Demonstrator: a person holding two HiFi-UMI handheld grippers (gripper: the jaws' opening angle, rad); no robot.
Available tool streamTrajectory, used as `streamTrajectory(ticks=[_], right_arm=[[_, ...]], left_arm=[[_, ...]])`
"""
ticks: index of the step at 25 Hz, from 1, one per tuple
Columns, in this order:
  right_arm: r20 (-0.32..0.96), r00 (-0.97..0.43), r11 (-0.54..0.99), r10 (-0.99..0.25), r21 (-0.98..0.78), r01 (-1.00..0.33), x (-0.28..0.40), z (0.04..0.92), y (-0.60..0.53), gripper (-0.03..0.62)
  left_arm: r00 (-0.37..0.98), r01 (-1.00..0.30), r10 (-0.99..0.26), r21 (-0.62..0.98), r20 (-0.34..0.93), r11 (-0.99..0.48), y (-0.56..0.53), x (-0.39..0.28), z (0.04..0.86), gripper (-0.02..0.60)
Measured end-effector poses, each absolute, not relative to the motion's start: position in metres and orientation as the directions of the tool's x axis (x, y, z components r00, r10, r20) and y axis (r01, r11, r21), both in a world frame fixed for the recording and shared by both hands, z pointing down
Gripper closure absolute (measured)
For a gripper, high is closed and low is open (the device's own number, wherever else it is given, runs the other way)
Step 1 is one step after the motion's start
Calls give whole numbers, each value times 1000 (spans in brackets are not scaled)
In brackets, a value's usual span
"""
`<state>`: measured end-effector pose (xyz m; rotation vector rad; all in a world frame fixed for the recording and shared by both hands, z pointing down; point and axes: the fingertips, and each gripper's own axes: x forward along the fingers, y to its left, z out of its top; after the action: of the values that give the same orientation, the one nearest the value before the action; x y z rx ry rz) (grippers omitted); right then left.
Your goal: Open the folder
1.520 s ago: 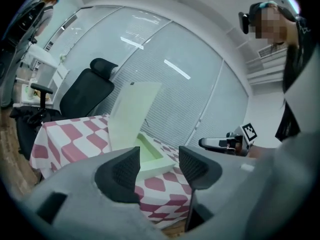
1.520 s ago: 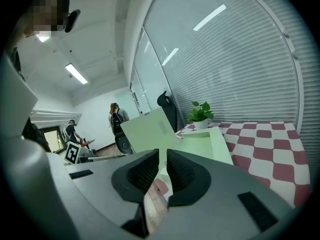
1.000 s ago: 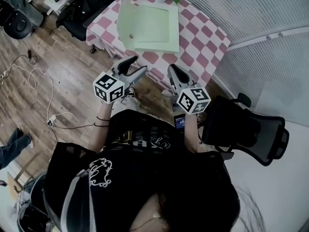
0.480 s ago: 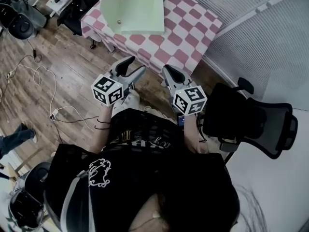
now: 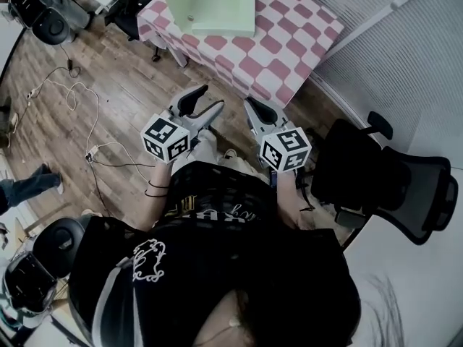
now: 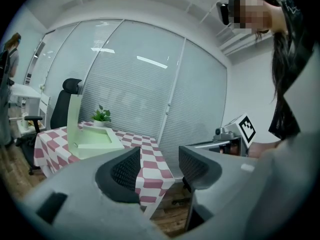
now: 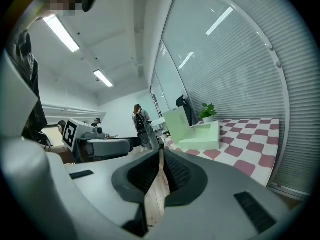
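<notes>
The pale green folder [image 5: 213, 6] lies on the pink-and-white checked table [image 5: 282, 45] with its lid standing upright at the left side. It also shows in the left gripper view, where the folder [image 6: 92, 139] sits far ahead, and in the right gripper view as the folder [image 7: 200, 131]. Both grippers hang over the wooden floor, well short of the table. My left gripper [image 5: 205, 101] is open with nothing between its jaws [image 6: 159, 166]. My right gripper [image 5: 255, 108] is shut and empty [image 7: 161, 171].
A black office chair [image 5: 383, 183] stands close at my right. Cables [image 5: 65, 100] trail over the wooden floor at the left, beyond them another dark chair [image 5: 43, 13] and a person's legs [image 5: 25, 186]. A potted plant [image 6: 101, 115] stands behind the folder. Blinds line the right wall.
Both grippers have drawn back from the table, so the table and folder now sit farther off at the top of the head view. The jaws have not changed.
</notes>
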<state>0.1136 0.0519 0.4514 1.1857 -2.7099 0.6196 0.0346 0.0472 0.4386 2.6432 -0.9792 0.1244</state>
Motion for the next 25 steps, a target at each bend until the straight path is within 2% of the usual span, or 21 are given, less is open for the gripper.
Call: streamTrajectory(ticks=[12,25], right_arm=[[248,-702,626,-668,-323,-710,84,447,71,563],[272,-679,606,-682,-311,-732,9,446,122,563]], left_arm=[[756,-654,-626,225,188,-722,76,15,428,334],[769,-639,-604,197,211,-744,132,-55,431,334]])
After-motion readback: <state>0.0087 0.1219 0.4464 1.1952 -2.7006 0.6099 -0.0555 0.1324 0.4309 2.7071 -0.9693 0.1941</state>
